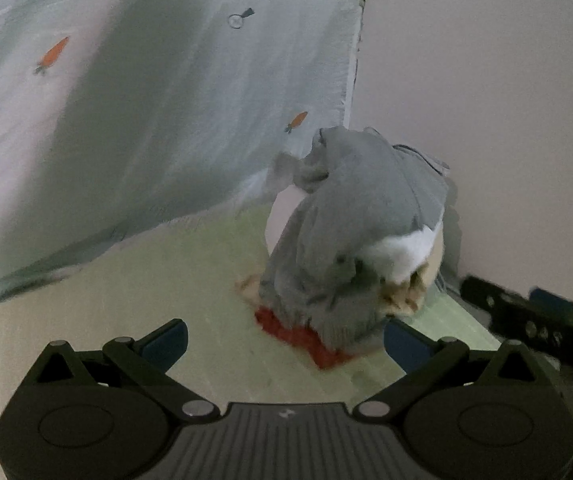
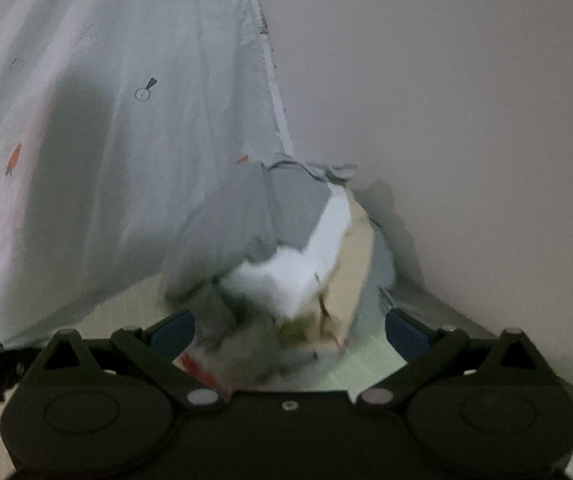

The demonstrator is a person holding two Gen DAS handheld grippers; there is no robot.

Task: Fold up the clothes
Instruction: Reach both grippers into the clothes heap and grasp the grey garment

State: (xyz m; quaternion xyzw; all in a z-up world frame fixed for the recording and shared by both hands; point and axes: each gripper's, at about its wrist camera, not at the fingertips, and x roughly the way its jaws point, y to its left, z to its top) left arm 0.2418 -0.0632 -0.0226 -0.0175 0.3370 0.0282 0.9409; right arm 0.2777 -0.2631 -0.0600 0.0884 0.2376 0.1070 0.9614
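Observation:
A heap of clothes (image 1: 350, 236) stands on the pale green surface (image 1: 146, 300) in the corner: a grey garment on top, white and cream pieces under it, a red piece (image 1: 306, 340) at its foot. My left gripper (image 1: 284, 342) is open, its blue pads just short of the heap's base. In the right wrist view the heap (image 2: 306, 264) fills the space ahead. My right gripper (image 2: 290, 332) is open with the heap's near edge between its fingers. The right gripper's black body (image 1: 526, 312) shows at the right of the left wrist view.
A light sheet printed with carrots (image 1: 158, 100) hangs at the left and back, reaching down to the surface. A plain pinkish wall (image 1: 486, 100) closes the right side. The sheet (image 2: 106, 140) and wall (image 2: 466, 100) meet behind the heap.

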